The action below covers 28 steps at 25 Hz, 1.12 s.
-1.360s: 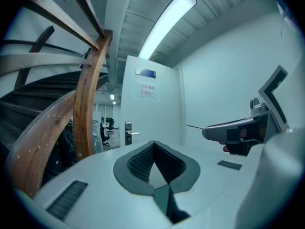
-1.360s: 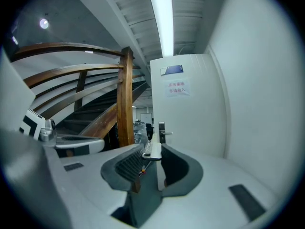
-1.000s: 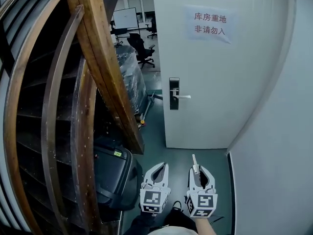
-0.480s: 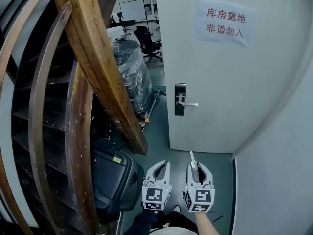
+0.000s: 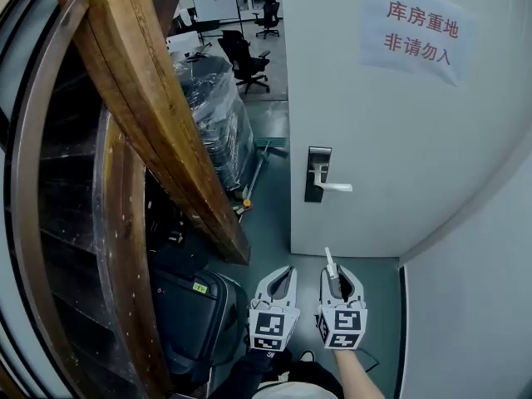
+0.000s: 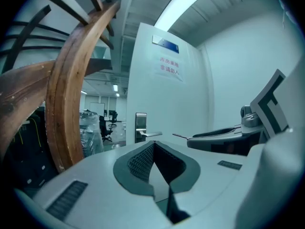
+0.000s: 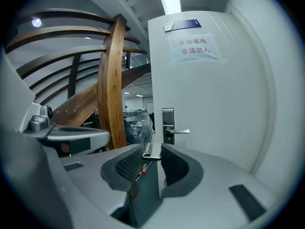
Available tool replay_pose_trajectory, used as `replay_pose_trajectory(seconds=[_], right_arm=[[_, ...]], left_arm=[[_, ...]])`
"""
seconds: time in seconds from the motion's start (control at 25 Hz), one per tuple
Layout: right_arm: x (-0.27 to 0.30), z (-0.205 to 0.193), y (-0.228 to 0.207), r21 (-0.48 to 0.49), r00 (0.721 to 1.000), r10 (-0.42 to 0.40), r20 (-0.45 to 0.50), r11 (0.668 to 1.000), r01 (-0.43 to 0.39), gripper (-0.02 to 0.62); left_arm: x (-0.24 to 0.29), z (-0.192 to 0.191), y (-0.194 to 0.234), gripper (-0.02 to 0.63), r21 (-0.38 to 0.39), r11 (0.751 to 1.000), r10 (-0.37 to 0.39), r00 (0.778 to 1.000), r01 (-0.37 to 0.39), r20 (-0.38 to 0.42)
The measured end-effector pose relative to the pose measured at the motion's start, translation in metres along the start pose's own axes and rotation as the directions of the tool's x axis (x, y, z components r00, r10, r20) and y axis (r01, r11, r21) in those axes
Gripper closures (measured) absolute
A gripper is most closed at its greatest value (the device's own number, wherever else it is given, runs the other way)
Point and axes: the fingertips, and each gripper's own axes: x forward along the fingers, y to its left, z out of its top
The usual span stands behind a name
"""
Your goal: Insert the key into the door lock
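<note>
Key (image 5: 329, 261) tight in right claw (image 5: 339, 273), left claw (image 5: 283, 273) together and empty, door sign (image 5: 409, 32) "库房重地 非请勿入"

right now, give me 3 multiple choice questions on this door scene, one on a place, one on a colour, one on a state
1. Where is the paper sign?
A. on the door, above the lever handle
B. on the floor
C. on the wooden beam

2. What colour is the sign's print?
A. blue
B. green
C. red

3. What is the right gripper doing?
A. open and empty
B. shut on the key
C. shut on the lever handle

Answers:
1 A, the sign hangs high on the door, over the handle.
2 C, the characters are red on white paper.
3 B, the right gripper view shows its fingers pinching the key, whose blade sticks out ahead.
</note>
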Motion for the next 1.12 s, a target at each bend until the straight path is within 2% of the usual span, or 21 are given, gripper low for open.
replay_pose_trajectory(seconds=[0.32,0.76,1.12], right_arm=[[0.085,-0.014,-0.005,-0.001,0.996,-0.079,-0.034,0.997,0.079,0.479],[0.212,-0.063,-0.051,-0.025,0.991,-0.122,-0.053,0.992,0.121,0.479],[0.266,-0.064,-0.069,-0.044,0.992,-0.125,-0.026,0.991,0.123,0.479]], left_arm=[[0.050,-0.023,0.053,0.604,0.001,0.999,-0.050,0.999,0.050,-0.019],[0.096,-0.109,0.086,0.604,-0.020,1.000,-0.012,0.999,0.011,-0.046],[0.132,-0.124,0.100,0.604,-0.002,1.000,0.013,0.999,-0.013,-0.033]])
